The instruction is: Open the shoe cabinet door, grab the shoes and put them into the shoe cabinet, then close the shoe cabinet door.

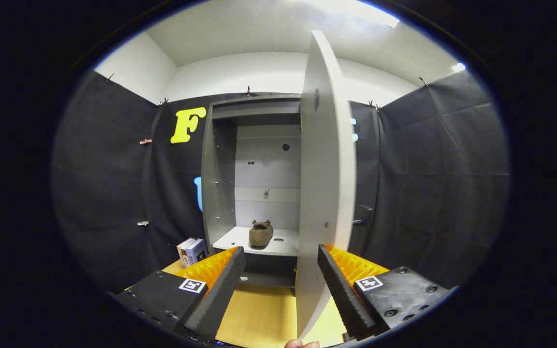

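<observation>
We saw the gripper point(281, 268) with its fingers spread apart and clamped on nothing; the free edge of the open shoe cabinet door point(326, 159) stood between them, close to the right finger. A fingertip point(301, 344) showed just under the door's bottom edge. Beyond the fingers the shoe cabinet point(252, 179) stood open on the wooden floor point(259, 314). A brown shoe point(260, 233) sat upright on its lower shelf point(230, 240), near the front edge. Two boxes point(192, 251) stood beside the cabinet's left wall.
</observation>
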The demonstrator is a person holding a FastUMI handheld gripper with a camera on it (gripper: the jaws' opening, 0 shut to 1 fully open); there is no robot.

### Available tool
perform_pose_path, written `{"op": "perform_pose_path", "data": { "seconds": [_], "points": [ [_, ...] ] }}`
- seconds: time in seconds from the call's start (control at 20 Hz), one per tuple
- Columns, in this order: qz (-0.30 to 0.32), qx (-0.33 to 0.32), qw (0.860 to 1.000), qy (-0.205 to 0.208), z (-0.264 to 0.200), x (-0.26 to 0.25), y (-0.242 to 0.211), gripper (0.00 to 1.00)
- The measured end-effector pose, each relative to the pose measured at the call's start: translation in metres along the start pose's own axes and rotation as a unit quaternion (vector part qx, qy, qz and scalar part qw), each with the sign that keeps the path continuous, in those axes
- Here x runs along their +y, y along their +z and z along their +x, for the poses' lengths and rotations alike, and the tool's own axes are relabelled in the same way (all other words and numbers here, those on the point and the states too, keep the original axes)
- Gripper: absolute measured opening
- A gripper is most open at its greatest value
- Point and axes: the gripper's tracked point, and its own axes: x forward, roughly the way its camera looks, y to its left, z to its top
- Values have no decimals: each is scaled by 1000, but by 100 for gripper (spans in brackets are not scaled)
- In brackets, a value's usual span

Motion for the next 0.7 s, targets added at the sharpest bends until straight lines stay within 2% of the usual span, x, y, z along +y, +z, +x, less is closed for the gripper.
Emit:
{"op": "perform_pose_path", "data": {
  "seconds": [0.1, 0.45, 0.55, 0.7],
  "points": [
    [7, 1, 1000, -14, 1, -16, 3, 98],
    [14, 21, 994, -103, 7, -112, -6, 98],
    [13, 26, 993, -116, 13, -137, -9, 98],
    [12, 42, 993, -114, 37, -137, -23, 98]
  ]
}}
